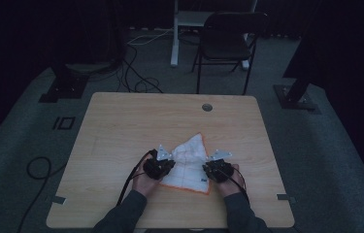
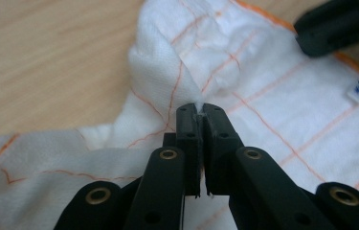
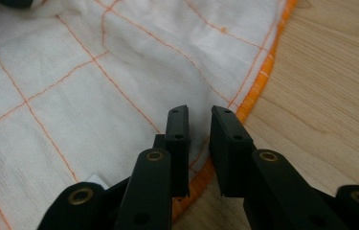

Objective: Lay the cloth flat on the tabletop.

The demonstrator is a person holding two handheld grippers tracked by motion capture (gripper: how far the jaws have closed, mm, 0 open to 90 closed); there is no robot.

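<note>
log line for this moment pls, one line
stage: cloth handling | left hand-held gripper: shut on white cloth | right hand-held gripper: open over cloth's orange hem | cloth: rumpled on wooden table

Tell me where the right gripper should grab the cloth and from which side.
Take the cloth at its orange hem, coming in from the bare wood on the outer side. The right gripper stands open over that hem, where the edge lies flat and free. The left gripper is shut on a raised fold across the cloth, so a hem grip probably lets both pull it taut.
</note>
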